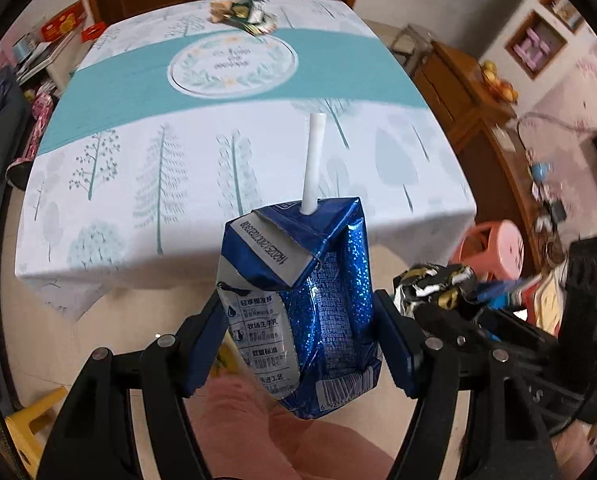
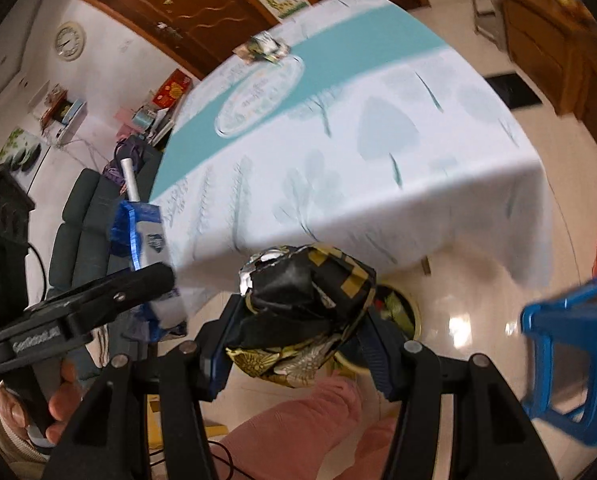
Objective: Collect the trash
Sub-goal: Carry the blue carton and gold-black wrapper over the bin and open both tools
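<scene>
My left gripper is clamped on a blue milk carton, its white straw sticking up from the top. My right gripper is clamped on a crumpled black-and-gold wrapper. Both loads hang off the near edge of the table, over the floor. Under the wrapper I see a round bin with trash in it. Far across the table, at the far edge, a small heap of wrappers lies on the cloth
</scene>
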A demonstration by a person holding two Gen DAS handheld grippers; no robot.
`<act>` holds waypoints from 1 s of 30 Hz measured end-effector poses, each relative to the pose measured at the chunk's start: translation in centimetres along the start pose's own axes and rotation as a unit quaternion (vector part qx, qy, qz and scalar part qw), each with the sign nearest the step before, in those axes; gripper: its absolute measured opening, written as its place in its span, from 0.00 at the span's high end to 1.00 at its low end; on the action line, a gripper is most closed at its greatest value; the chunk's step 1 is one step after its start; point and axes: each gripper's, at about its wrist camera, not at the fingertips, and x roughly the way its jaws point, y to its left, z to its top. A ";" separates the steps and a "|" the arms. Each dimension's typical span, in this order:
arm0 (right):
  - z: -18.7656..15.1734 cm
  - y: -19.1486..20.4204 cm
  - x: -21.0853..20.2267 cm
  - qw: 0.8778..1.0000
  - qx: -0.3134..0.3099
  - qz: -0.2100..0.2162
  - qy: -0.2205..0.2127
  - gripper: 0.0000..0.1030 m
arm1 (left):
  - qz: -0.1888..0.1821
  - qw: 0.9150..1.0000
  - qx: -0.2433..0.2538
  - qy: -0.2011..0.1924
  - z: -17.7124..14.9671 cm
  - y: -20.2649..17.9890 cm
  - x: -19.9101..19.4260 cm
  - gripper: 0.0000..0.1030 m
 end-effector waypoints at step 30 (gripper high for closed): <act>-10.8 -13.6 20.5 0.983 0.133 -0.117 0.051 0.46 | -0.008 0.989 0.089 0.120 -11.7 4.0 30.2 0.34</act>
